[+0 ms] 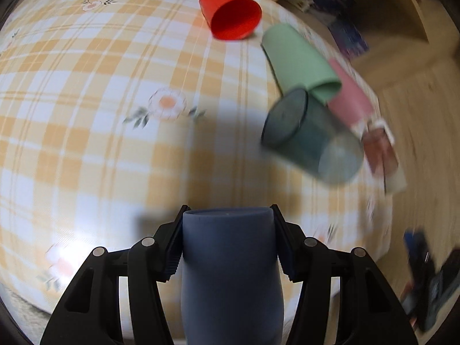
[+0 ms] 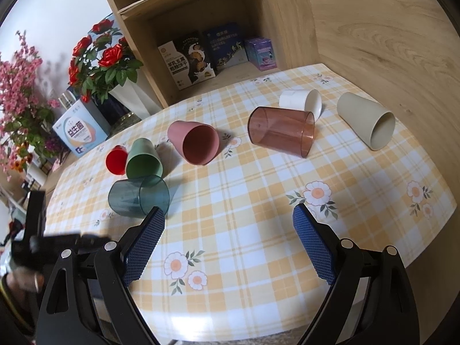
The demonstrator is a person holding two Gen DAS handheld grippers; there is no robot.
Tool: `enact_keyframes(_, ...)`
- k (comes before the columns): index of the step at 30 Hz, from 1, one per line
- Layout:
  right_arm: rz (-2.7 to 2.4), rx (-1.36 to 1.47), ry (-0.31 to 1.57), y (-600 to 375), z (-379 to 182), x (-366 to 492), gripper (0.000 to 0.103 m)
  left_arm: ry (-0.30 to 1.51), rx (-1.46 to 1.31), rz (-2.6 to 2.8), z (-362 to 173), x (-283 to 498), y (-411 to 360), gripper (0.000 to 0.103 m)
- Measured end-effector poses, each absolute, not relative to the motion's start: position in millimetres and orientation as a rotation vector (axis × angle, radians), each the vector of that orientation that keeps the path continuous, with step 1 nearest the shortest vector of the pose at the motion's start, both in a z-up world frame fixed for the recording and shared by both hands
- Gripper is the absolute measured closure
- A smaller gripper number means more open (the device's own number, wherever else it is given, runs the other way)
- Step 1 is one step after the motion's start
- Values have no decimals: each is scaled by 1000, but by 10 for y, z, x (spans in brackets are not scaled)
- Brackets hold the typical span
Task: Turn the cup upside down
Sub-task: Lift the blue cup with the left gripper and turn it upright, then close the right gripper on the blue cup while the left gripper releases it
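Note:
My left gripper (image 1: 228,215) is shut on a grey-blue cup (image 1: 230,258) and holds it above the checked tablecloth (image 1: 86,115). Ahead of it a red cup (image 1: 230,14), a green cup (image 1: 299,63), a clear teal cup (image 1: 307,141) and a pink cup (image 1: 348,100) lie on their sides. My right gripper (image 2: 228,215) is open and empty above the table's near edge. In the right wrist view the red cup (image 2: 116,160), green cup (image 2: 143,159), teal cup (image 2: 138,197), pink cup (image 2: 195,142), a clear brown cup (image 2: 281,130), a white cup (image 2: 300,103) and a beige cup (image 2: 365,122) all lie on their sides.
A wooden shelf (image 2: 273,28) with boxes stands behind the table. A vase of red roses (image 2: 106,63), pink flowers (image 2: 20,95) and a white box (image 2: 80,133) stand at the far left. A wooden wall (image 2: 388,28) borders the right. The left hand and gripper body (image 2: 43,244) show at the lower left.

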State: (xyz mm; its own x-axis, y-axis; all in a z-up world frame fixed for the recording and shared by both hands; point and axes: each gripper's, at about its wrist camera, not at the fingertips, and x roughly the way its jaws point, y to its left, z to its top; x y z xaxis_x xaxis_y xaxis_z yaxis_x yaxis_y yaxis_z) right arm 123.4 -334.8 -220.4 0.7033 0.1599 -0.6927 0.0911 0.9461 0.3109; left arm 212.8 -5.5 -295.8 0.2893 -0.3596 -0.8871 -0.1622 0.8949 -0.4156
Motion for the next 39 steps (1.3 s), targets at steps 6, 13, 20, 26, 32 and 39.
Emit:
enact_keyframes(6,15,323,797,-3425,-2184,1229,15,1268,-433,-134,-2955,2237,-169,47)
enact_keyframes(13,40,285,825,-3242,-2205,1260,15,1218,-362,-155,-2839,2134,-88,25)
enact_keyframes(20,83,260,912,-2948,-2247,1324,15,1111,-217,-102,-2570,1966,76,11)
enact_keyframes(26,135,222,974,-2672,-2287,1401,15,1055,-150,-77,-2469,1857,290,8)
enact_keyframes(32,239,212,1085,-2328,-2367,1549,15,998,-144,-45,-2403,1733,638,6)
enact_keyframes(39,396,200,1164,-1690,-2289,1751,16,926,-160,46,-2341,1438,1208,6)
